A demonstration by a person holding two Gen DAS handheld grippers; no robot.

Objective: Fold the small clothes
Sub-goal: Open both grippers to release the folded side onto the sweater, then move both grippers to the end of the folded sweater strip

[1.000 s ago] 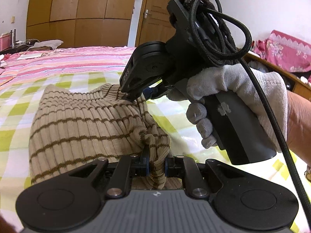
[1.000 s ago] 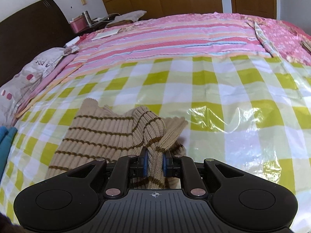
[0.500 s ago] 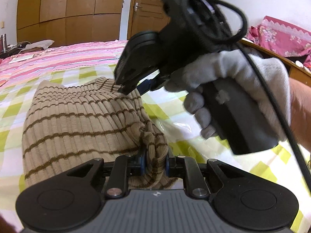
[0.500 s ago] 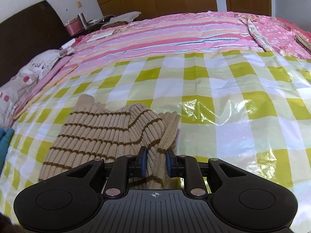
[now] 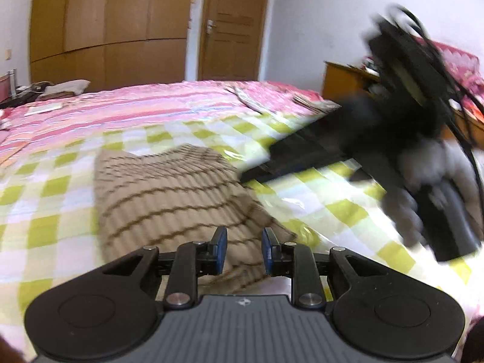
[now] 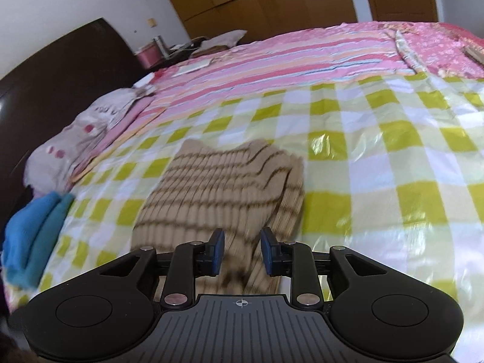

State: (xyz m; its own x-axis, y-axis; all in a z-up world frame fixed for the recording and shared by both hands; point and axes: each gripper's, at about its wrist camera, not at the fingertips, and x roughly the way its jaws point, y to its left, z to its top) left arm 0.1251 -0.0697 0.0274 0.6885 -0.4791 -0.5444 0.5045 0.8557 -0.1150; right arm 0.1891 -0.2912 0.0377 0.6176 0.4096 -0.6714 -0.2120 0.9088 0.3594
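Left gripper and right gripper: fingers spread apart, gripping nothing. Striped sweater lies folded on the checkered sheet, just beyond both sets of fingertips.

Below me the bed wears a glossy yellow-green and white checked cover, with pink striped bedding beyond it. A folded beige sweater with brown stripes lies flat on the checks. Near the headboard side a pale pillow rests, and blue folded cloth sits at the edge.
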